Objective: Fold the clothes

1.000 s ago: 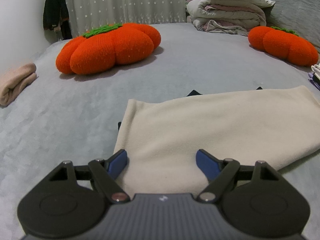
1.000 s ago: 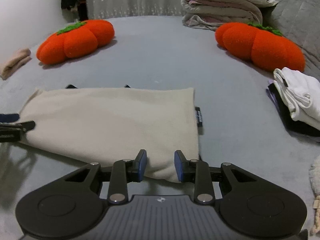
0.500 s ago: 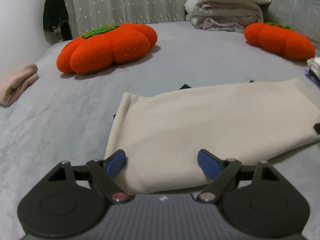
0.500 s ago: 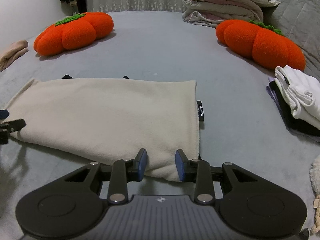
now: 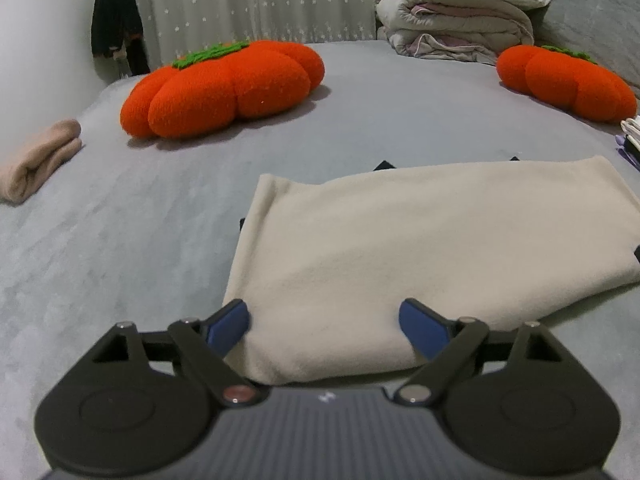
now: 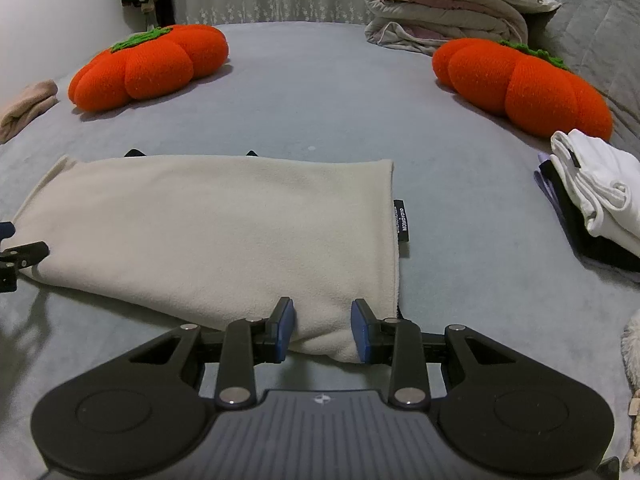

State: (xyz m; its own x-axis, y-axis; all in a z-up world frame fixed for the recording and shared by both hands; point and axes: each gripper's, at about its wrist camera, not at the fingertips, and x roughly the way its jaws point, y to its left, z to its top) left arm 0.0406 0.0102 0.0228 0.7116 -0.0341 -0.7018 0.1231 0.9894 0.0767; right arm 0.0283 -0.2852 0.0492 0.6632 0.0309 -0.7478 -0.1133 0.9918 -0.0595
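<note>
A cream fleece garment (image 5: pixel 420 248) lies folded into a flat rectangle on the grey bed (image 5: pixel 120 240). Small dark corners poke out at its far edge. My left gripper (image 5: pixel 324 320) sits at the garment's near left corner, its jaws opening wide; the cloth lies between the blue pads and neither pad presses on it. In the right wrist view the same garment (image 6: pixel 224 220) has a black label (image 6: pixel 402 220) on its right edge. My right gripper (image 6: pixel 322 328) stands partly open over the near right corner, the cloth lying loose between the pads.
Two orange pumpkin cushions (image 6: pixel 148 66) (image 6: pixel 524 84) lie further back on the bed. Folded quilts (image 5: pixel 460 28) are piled at the back. A rolled pink cloth (image 5: pixel 36 160) rests at the left edge. White and dark folded clothes (image 6: pixel 596 200) are stacked at the right.
The left jaws have spread wider and that gripper has drawn back slightly, so the garment's near edge now shows. The right gripper has barely moved.
</note>
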